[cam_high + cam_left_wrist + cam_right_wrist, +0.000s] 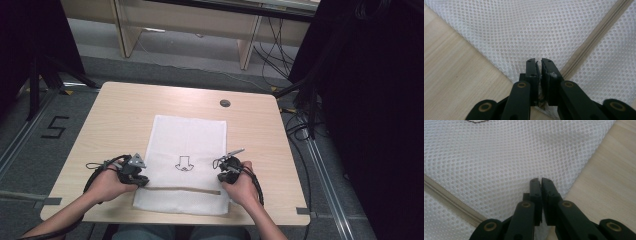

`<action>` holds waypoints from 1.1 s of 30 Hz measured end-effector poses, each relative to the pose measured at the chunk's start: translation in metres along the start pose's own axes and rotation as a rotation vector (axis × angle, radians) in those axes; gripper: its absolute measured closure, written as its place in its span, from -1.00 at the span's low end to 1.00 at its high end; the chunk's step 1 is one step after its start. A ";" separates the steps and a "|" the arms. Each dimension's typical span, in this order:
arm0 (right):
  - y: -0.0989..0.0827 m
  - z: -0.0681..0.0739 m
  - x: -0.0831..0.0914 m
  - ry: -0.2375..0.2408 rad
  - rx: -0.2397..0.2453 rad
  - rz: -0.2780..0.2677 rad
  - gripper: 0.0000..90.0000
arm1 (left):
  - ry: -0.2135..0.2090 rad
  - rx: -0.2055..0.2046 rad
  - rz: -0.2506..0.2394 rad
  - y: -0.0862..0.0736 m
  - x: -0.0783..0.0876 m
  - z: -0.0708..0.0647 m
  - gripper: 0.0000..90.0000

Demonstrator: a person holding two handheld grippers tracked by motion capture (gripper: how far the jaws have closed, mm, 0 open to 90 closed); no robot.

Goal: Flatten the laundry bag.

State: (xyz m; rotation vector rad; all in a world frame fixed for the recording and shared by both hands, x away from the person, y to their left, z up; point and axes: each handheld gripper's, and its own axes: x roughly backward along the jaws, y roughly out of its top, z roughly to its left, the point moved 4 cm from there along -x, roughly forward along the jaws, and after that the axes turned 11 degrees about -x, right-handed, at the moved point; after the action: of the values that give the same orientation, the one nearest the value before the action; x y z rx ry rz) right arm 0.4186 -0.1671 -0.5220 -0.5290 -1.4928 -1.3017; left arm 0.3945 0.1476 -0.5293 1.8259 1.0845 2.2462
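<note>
A white mesh bag (187, 140) lies flat on the light wood table (120, 110), with a beige zipper (180, 189) running across it near the front edge and a small black outline print (183, 164) at its middle. My left gripper (141, 180) is at the bag's left edge by the zipper. In the left gripper view its jaws (539, 61) are shut on a pinch of mesh (536, 30), the zipper (596, 37) to their right. My right gripper (222, 176) is at the bag's right edge. Its jaws (541, 180) are shut on puckered mesh (499, 157).
A round dark grommet (225, 103) sits in the tabletop behind the bag. Bare wood borders the bag on both sides (454, 75) (609, 182). Black curtains, stands and cables (300, 125) flank the table, and a "5" (54, 127) is taped on the floor at left.
</note>
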 end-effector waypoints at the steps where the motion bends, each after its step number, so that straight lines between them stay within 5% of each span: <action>1: 0.000 0.000 0.000 0.001 -0.002 -0.002 0.95 | -0.003 0.006 -0.002 0.000 0.000 -0.001 0.85; 4: -0.002 0.001 0.001 0.007 -0.026 0.013 0.93 | -0.010 -0.019 0.012 -0.001 0.002 -0.002 0.84; 8: -0.002 0.001 0.001 0.016 -0.027 -0.003 0.89 | 0.002 0.014 -0.009 0.000 0.000 -0.003 0.75; 9: -0.001 0.000 0.000 0.019 -0.019 -0.011 0.88 | -0.001 -0.016 0.005 0.000 0.001 -0.001 0.72; 10: -0.002 0.000 0.001 0.023 -0.029 -0.005 0.88 | 0.010 0.011 -0.017 0.001 -0.001 -0.002 0.71; 16: 0.004 -0.007 0.020 0.041 -0.043 -0.128 0.83 | 0.065 -0.025 -0.088 0.005 0.001 0.004 0.49; 18: 0.002 -0.010 0.032 0.046 -0.068 -0.126 0.80 | 0.063 -0.020 -0.122 0.007 0.003 0.005 0.44; 22: -0.008 -0.022 0.044 0.049 -0.110 -0.122 0.78 | 0.060 0.050 -0.169 0.012 0.006 0.005 0.36; 23: -0.009 -0.025 0.044 0.099 -0.127 -0.140 0.77 | 0.067 0.052 -0.176 0.013 0.007 0.006 0.36; 30: -0.013 -0.035 0.049 0.078 -0.156 -0.150 0.72 | 0.058 0.142 -0.239 0.017 0.011 0.008 0.41; 32: -0.012 -0.035 0.048 0.097 -0.146 -0.168 0.70 | 0.058 0.141 -0.257 0.017 0.013 0.010 0.40; 33: -0.012 -0.035 0.047 0.063 -0.146 -0.186 0.69 | 0.071 0.144 -0.265 0.018 0.013 0.010 0.37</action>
State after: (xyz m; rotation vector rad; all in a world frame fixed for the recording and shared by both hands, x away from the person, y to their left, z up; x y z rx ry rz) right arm 0.4058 -0.2164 -0.4907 -0.4465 -1.4277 -1.5674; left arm 0.4066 0.1449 -0.5086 1.5482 1.4401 2.1421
